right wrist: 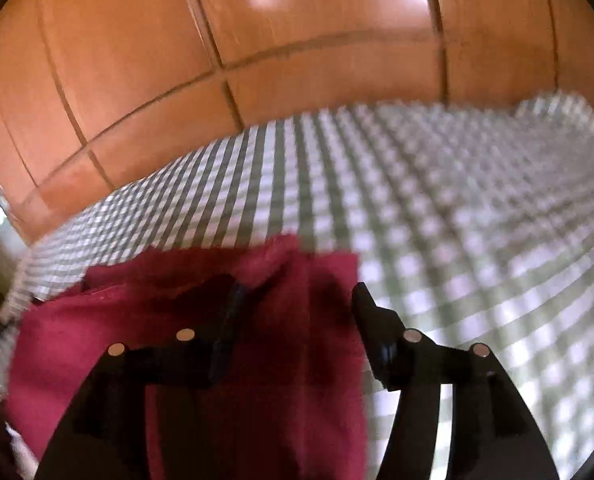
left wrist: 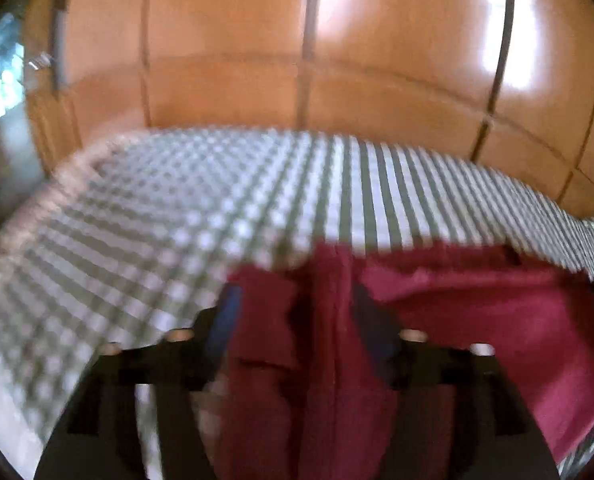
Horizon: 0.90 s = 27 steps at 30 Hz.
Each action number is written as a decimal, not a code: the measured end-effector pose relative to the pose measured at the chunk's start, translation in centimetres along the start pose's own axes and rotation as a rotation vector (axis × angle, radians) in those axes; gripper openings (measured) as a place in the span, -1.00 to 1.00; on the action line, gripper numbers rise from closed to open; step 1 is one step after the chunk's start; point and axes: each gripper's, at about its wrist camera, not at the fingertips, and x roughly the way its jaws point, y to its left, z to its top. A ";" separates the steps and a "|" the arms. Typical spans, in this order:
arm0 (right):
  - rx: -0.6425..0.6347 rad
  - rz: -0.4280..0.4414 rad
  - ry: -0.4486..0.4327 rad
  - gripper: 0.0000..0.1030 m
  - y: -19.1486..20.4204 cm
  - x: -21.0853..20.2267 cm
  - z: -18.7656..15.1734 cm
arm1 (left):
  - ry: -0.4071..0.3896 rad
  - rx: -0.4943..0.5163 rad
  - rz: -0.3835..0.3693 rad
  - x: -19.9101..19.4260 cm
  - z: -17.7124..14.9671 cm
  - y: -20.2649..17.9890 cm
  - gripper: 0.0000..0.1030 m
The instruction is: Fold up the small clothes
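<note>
Garment (left wrist: 497, 320), dark red, stretches sideways across checked cloth (left wrist: 137, 220).

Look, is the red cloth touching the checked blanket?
Touching. The right wrist view shows the red cloth spread flat on the checked blanket, with its edges lying straight on the pattern and no gap.

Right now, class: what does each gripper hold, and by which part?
Nothing: both the left gripper and right gripper are open over the red cloth.
</note>
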 end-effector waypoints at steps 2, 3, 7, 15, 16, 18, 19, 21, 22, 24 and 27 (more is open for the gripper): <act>-0.005 0.010 -0.029 0.07 0.7 -1.6 0.3 | -0.082 0.006 -0.016 -2.5 0.7 -1.0 0.47; -0.010 0.035 -0.044 0.01 1.4 -2.5 0.6 | -0.103 0.016 -0.035 -3.1 1.0 -1.9 0.47; -0.110 0.099 0.006 -0.26 5.1 -1.8 0.6 | -0.045 0.129 -0.151 -1.9 1.3 -7.3 0.63; -0.151 0.002 0.148 -0.39 6.2 5.7 -0.4 | 0.147 0.262 -0.037 7.5 -0.7 -11.1 0.63; -0.120 0.012 0.143 -0.39 5.8 6.2 -0.4 | 0.210 0.198 -0.050 9.2 -0.8 -10.1 0.67; -0.121 0.003 0.130 -0.33 5.9 6.4 -0.5 | 0.260 0.091 -0.133 10.5 -0.5 -8.4 0.71; -0.144 -0.016 0.121 -0.32 6.2 6.5 -0.7 | 0.257 0.087 -0.141 10.3 -0.5 -8.3 0.71; -0.177 -0.047 0.108 -0.29 6.8 6.6 -1.0 | 0.239 0.106 -0.132 9.9 -0.8 -8.6 0.71; -0.183 -0.051 0.106 -0.28 6.8 6.7 -1.1 | 0.230 0.119 -0.128 9.5 -1.0 -8.8 0.71; -0.185 -0.050 0.104 -0.27 6.6 6.7 -1.1 | 0.219 0.126 -0.126 8.7 -1.2 -8.6 0.71; -0.179 -0.040 0.101 -0.25 6.6 6.7 -1.3 | 0.196 0.132 -0.114 7.1 -1.9 -8.0 0.75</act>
